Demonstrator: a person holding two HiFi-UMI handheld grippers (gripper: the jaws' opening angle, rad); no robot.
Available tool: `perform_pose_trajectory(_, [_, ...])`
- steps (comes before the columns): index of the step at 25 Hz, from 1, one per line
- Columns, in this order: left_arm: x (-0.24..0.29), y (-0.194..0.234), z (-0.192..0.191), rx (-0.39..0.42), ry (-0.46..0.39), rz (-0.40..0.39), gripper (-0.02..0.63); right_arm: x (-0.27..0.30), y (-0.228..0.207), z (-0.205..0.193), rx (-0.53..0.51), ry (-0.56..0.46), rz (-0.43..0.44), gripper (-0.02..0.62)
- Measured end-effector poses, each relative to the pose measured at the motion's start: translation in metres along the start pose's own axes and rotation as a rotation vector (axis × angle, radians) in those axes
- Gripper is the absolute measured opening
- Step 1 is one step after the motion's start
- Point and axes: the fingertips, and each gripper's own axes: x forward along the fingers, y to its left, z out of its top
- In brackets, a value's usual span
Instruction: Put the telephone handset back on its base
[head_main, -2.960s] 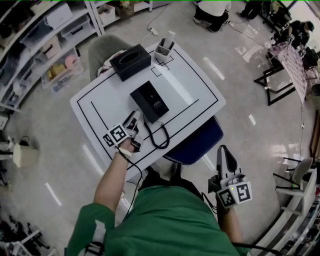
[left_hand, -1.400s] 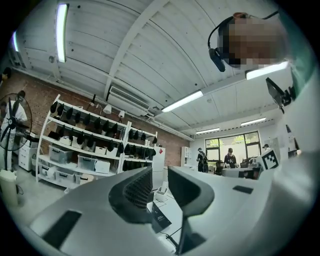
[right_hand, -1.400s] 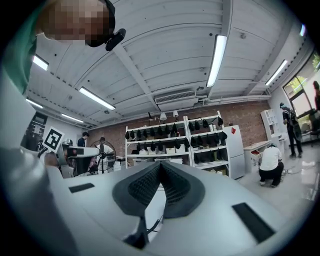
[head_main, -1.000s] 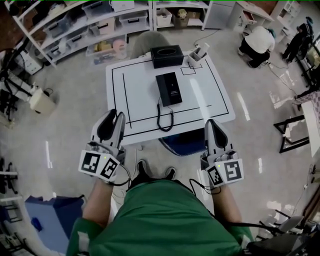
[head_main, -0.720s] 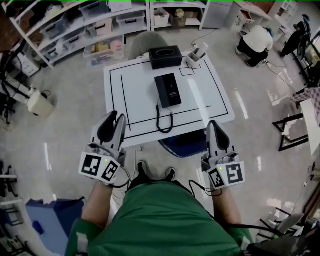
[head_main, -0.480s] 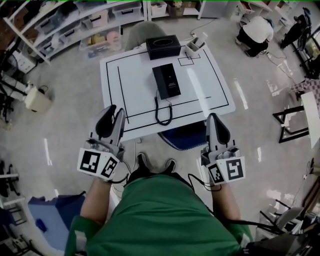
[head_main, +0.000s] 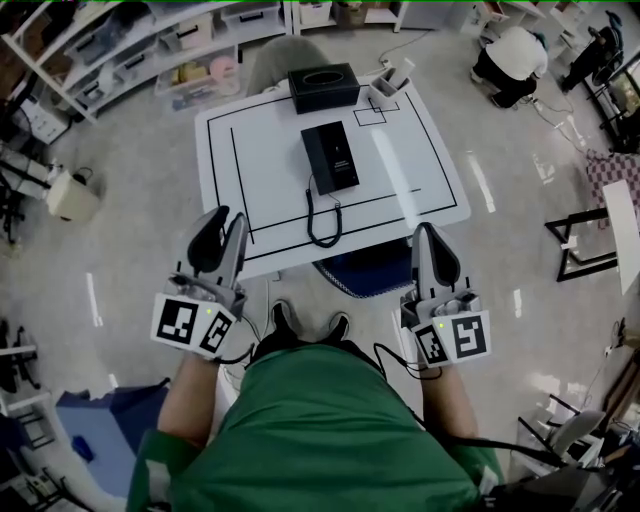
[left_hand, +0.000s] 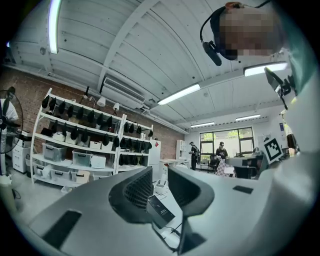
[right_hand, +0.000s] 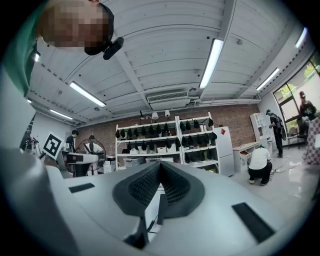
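Both grippers now drawn back off the table (head_main: 420, 170), left gripper (head_main: 224, 222) beyond its near edge, jaws slightly apart and empty, right gripper (head_main: 428, 234) likewise, jaws together, telephone (head_main: 330, 157) at table's middle, handset apparently on base, cord (head_main: 322, 215) trailing toward near edge

We can read no words, brands or numbers anywhere. The only printed marks are black-and-white square markers (head_main: 178, 322) on the left gripper (head_main: 226, 220) and right gripper (head_main: 428, 232).

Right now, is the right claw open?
No, in the right gripper view the right claw has its jaws pressed together, with nothing between them.
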Motion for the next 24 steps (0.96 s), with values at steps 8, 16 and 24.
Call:
perform_pose_trajectory(8, [0.004, -0.008, -0.001, 0.007, 0.001, 0.009, 0.107, -0.003, -0.007, -0.001, 0.009, 0.001, 0.012, 0.023])
perform_pose_trajectory(16, [0.008, -0.026, -0.005, 0.003, -0.005, 0.029, 0.107, -0.010, -0.016, -0.003, 0.004, 0.006, 0.052, 0.021])
perform_pose_trajectory(24, [0.014, -0.046, -0.002, 0.006, -0.024, 0.056, 0.107, -0.018, -0.032, 0.001, -0.004, 0.000, 0.093, 0.021])
